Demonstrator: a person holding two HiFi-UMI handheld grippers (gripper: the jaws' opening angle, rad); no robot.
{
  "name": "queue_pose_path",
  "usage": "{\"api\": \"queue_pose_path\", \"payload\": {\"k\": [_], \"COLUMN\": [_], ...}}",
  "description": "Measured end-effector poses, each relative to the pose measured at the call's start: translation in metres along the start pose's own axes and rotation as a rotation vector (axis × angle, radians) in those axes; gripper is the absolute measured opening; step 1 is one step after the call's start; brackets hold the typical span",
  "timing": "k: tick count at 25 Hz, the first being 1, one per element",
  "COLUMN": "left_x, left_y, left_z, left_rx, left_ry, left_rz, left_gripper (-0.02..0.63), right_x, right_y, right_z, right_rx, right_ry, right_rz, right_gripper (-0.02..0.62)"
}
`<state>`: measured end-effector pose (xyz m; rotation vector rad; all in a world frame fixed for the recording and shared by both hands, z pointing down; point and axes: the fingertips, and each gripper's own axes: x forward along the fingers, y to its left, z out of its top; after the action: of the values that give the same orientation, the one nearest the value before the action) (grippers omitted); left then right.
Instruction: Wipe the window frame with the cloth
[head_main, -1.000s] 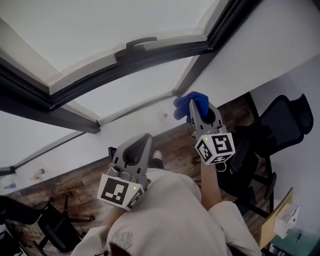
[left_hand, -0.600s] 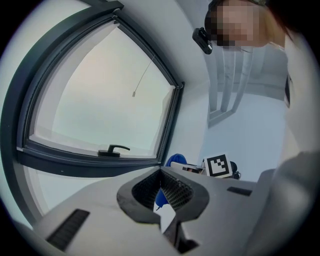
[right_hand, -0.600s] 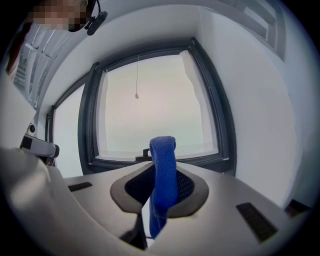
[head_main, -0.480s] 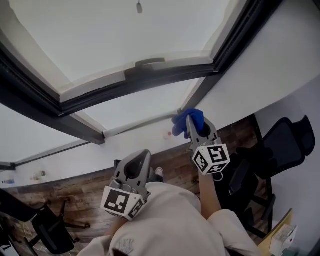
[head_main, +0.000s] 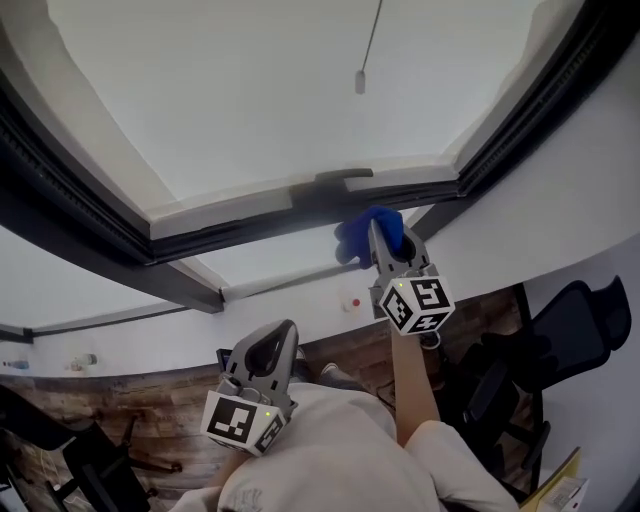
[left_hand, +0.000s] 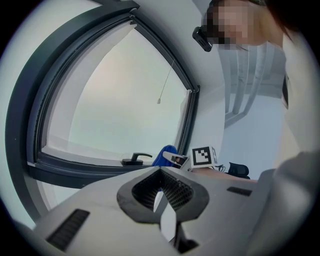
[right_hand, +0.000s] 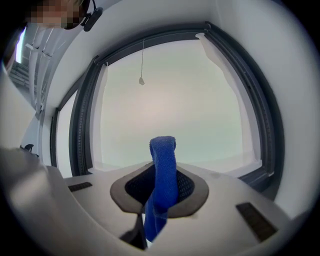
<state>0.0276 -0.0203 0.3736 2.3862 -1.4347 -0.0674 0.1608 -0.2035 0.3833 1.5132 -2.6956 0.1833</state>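
The blue cloth (head_main: 358, 236) is clamped in the right hand-held gripper (head_main: 376, 232), which is raised to the lower rail of the dark window frame (head_main: 230, 222), close to that rail's right corner. In the right gripper view the jaws are seen clenched on the cloth (right_hand: 163, 159): a folded band of it stands up from between them and a shorter end hangs below. In the head view the bunched cloth is set just right of the window handle (head_main: 344, 178) (a dark lever lying flat along the rail). It appears to meet the underside of the rail, though actual contact cannot be confirmed from this angle. The marker cube (head_main: 412, 303) of this gripper is turned towards the camera, and a bare forearm (head_main: 408, 385) is seen below it.

The left hand-held gripper (head_main: 288, 330) is held low, well apart from the frame and near the person's light garment (head_main: 330, 450). In the left gripper view its jaws are brought together with nothing gripped between them, and the handle (left_hand: 135, 159) and the cloth are seen beyond them.

A pull cord (head_main: 362, 70) with a small weight at its end hangs in front of the pale glass. A wood-patterned floor (head_main: 130, 400) and a black office chair (head_main: 580, 325) are seen far below, the chair at the right.
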Motion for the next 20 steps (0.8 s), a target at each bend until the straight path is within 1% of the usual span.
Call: {"api": "queue_pose_path", "payload": {"k": [2, 4, 5, 8, 11, 14, 17, 20], "left_x": [-0.001, -0.004, -0.005, -0.008, -0.01, -0.005, 0.007, 0.022], "left_y": [0.012, 0.021, 0.025, 0.034, 0.041, 0.045, 0.042, 0.034], "left_z": [0.0, -0.001, -0.001, 0.001, 0.003, 0.005, 0.008, 0.01], "left_rx": [-0.004, -0.013, -0.017, -0.024, -0.032, -0.04, -0.046, -0.051], "left_ry": [0.004, 0.002, -0.002, -0.018, -0.026, -0.037, -0.047, -0.05], "left_rz": [0.014, 0.033, 0.044, 0.074, 0.1, 0.12, 0.122, 0.117], "left_gripper": [0.009, 0.009, 0.009, 0.009, 0.009, 0.009, 0.009, 0.009], "right_x": [0.021, 0.043, 0.054, 0.083, 0.095, 0.106, 0.116, 0.123], "right_y": [-0.005, -0.011, -0.015, -0.027, -0.034, -0.036, -0.041, -0.047], "right_z": [0.018, 0.023, 0.017, -0.019, -0.048, -0.062, -0.073, -0.075], "right_rx": [-0.005, -0.021, -0.033, -0.05, -0.065, -0.09, -0.124, -0.128], "right_ry": [-0.06, -0.076, -0.053, 0.081, 0.178, 0.209, 0.235, 0.233], "right_rz": [-0.009, -0.016, -0.021, -0.045, -0.052, -0.028, -0.006, 0.023], "right_gripper": [0.06, 0.061, 0.061, 0.061, 0.061, 0.061, 0.061, 0.061]}}
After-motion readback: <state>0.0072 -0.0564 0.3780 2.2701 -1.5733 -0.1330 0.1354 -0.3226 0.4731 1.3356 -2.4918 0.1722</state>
